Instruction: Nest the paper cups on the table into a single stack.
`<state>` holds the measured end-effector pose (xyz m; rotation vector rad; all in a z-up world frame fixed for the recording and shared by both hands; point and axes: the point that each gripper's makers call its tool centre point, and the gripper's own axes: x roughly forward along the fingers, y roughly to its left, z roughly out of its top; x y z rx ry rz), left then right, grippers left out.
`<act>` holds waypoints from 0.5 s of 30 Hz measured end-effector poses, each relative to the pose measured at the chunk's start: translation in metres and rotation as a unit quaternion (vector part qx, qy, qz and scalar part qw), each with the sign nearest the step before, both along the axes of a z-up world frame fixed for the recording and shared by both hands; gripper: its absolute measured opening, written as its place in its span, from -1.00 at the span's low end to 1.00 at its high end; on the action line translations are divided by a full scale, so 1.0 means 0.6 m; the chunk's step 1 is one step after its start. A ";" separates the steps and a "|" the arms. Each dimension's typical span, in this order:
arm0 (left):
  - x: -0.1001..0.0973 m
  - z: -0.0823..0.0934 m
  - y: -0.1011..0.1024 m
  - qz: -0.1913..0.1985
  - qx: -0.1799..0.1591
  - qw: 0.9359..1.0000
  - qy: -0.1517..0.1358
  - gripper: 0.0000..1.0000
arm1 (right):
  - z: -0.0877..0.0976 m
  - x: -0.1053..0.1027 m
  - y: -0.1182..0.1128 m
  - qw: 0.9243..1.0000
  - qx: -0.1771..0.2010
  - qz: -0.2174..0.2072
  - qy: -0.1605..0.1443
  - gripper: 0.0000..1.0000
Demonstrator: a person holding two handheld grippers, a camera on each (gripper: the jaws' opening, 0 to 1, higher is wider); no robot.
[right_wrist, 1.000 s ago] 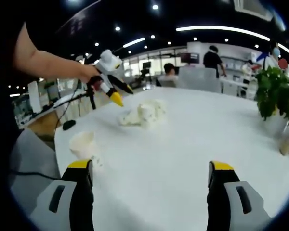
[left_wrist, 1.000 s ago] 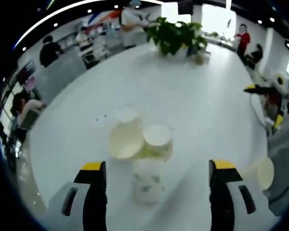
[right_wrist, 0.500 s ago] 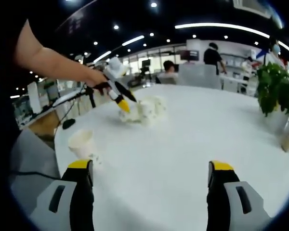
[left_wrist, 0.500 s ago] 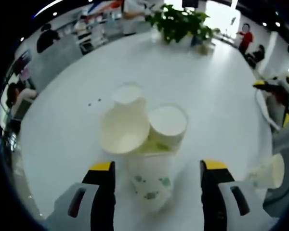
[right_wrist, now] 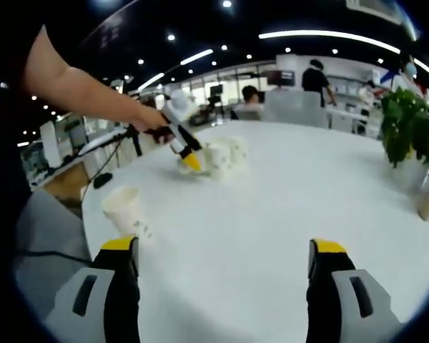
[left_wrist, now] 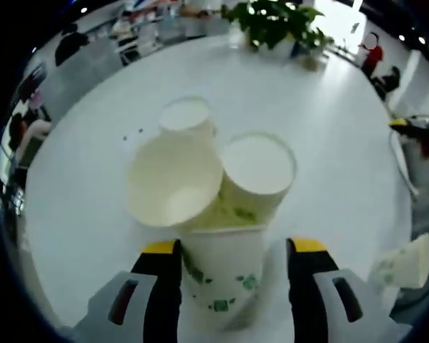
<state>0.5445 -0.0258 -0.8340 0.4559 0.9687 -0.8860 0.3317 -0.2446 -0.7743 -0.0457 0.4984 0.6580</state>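
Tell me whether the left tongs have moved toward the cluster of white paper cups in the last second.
Yes. The left tongs have come down to the white paper cup cluster.

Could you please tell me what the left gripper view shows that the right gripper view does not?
Left gripper view: the clustered cups seen from above, their open mouths, and green print on the nearest cup, which sits between the jaws of the open left tool. Right gripper view: the person's arm holding that tool at the cluster, and the open right tool. Both: the white table, the lone cup and the plant.
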 end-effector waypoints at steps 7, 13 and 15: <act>-0.001 -0.005 0.005 0.013 0.001 1.000 0.007 -0.14 | -0.006 -0.005 -0.001 1.000 -0.004 0.001 0.004 0.93; -0.012 -0.001 0.003 0.003 -0.002 1.000 0.011 -0.19 | -0.003 -0.005 0.003 1.000 -0.004 0.003 0.003 0.93; -0.015 0.000 0.002 0.006 -0.004 1.000 0.013 -0.19 | -0.003 -0.003 0.004 1.000 -0.006 0.004 0.002 0.93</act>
